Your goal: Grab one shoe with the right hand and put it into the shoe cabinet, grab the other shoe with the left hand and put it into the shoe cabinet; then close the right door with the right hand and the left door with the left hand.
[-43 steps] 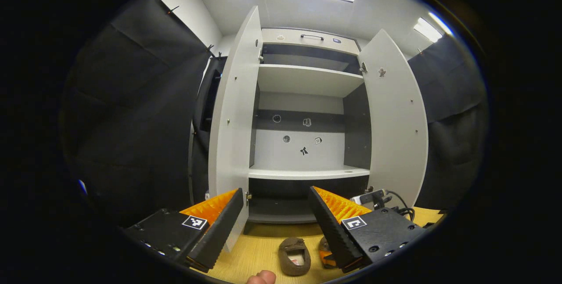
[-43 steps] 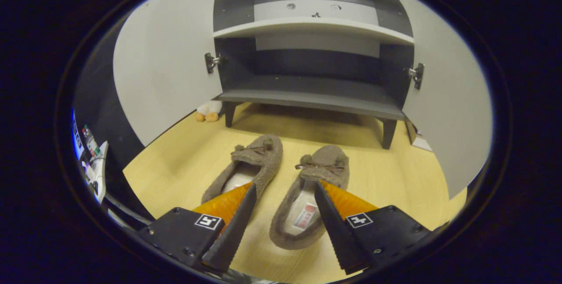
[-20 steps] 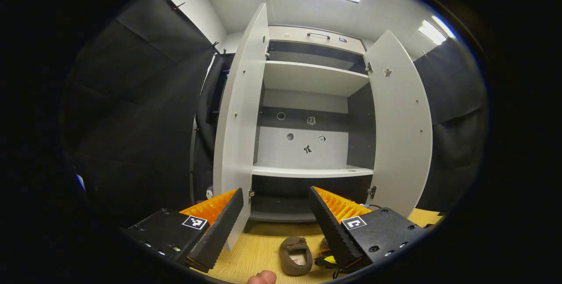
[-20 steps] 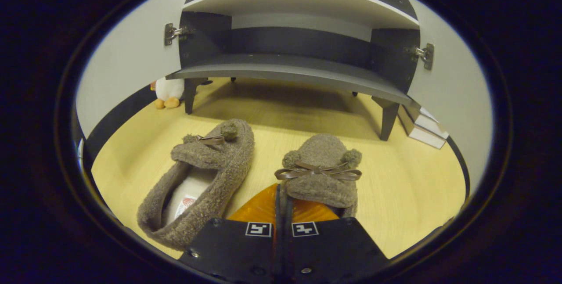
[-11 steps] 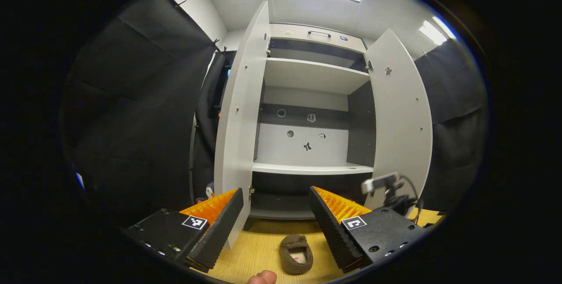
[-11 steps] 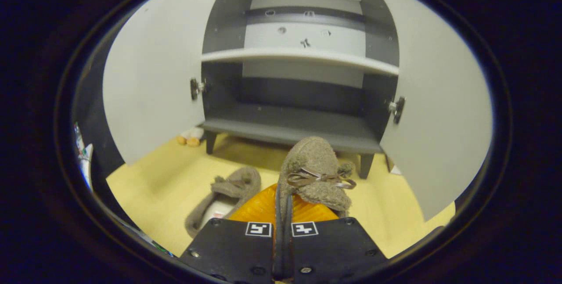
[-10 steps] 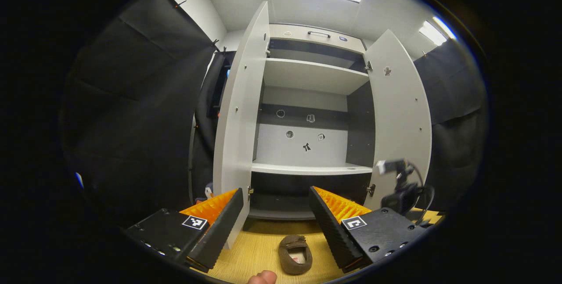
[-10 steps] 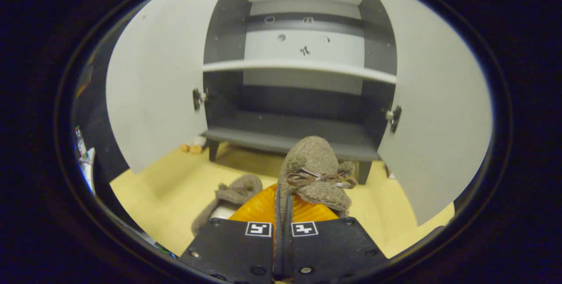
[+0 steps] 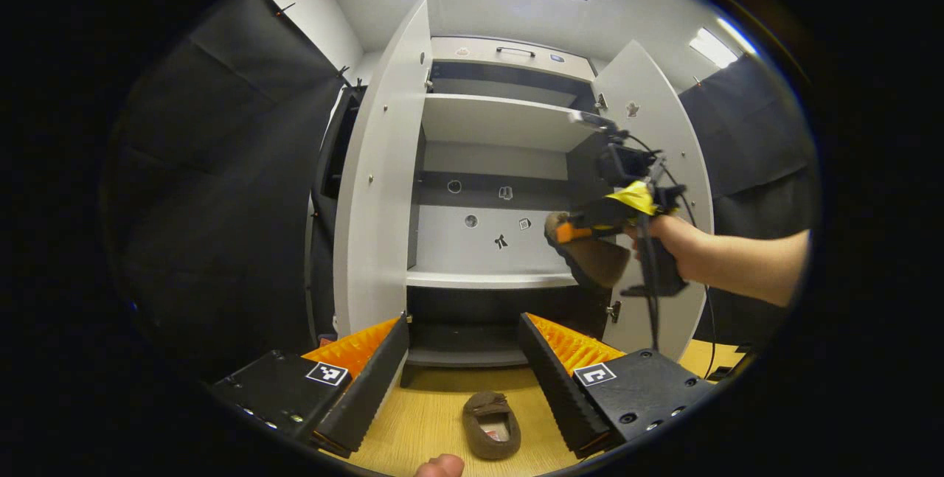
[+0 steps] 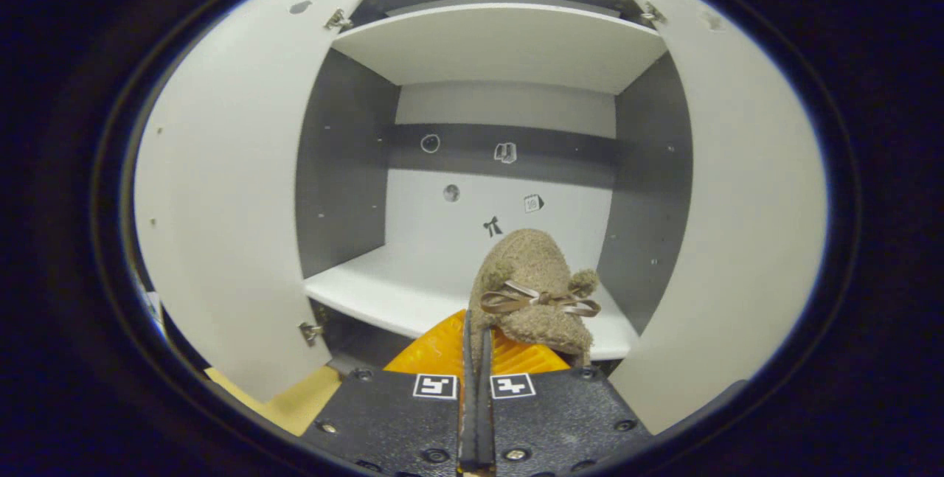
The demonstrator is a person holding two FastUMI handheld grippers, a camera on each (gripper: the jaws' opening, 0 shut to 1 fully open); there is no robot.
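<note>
A brown fluffy shoe with a ribbon bow hangs in the air before the cabinet's white middle shelf, toe pointing inward. My right gripper is shut on its side edge. The left gripper view shows that right gripper, a hand holding it, and the shoe at shelf height near the right door. The other shoe lies on the wooden floor in front of the cabinet. My left gripper hovers open above it with nothing between its fingers.
Both cabinet doors stand wide open, the left door close to my left fingers. A dark bottom shelf and a white upper shelf are bare. Black cloth walls flank the cabinet. A thumb tip shows at the lower edge.
My right gripper shut on one shoe on the floor, then lifted it up to the middle shelf's height and closer to the cabinet. The left gripper stayed open and hardly moved.
</note>
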